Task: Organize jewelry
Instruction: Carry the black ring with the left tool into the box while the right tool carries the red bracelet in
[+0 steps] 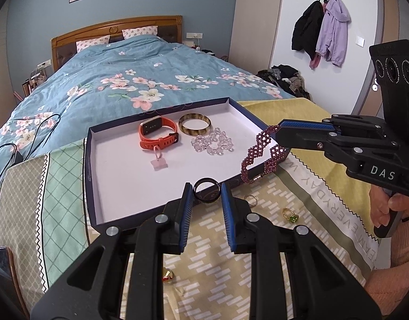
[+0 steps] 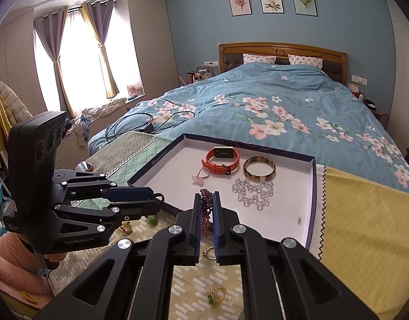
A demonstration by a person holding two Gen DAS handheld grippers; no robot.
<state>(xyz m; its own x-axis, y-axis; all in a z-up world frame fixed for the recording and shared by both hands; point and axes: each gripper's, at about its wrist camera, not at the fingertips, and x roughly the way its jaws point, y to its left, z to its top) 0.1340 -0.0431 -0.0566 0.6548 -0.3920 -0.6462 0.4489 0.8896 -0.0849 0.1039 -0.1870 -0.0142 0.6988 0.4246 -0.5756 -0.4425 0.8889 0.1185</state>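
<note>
My left gripper (image 1: 206,190) is shut on a black ring (image 1: 207,190) held just above the near rim of the shallow white-lined box lid (image 1: 119,176). My right gripper (image 2: 206,200) is shut on a purple beaded bracelet (image 2: 206,210), which hangs over the lid's right rim in the left wrist view (image 1: 260,157). In the lid lie an orange smartwatch (image 1: 159,133), a horn-coloured bangle (image 1: 195,124), a clear bead bracelet (image 1: 213,141) and a pink pendant (image 1: 159,164).
Loose rings lie on the patterned cloth in front of the lid: a gold ring (image 2: 210,253), a green-stone ring (image 2: 216,296), and a red-and-gold ring (image 1: 168,276). The bed (image 2: 284,106) with black cables (image 2: 151,122) lies behind. A phone (image 1: 1,261) sits at the left.
</note>
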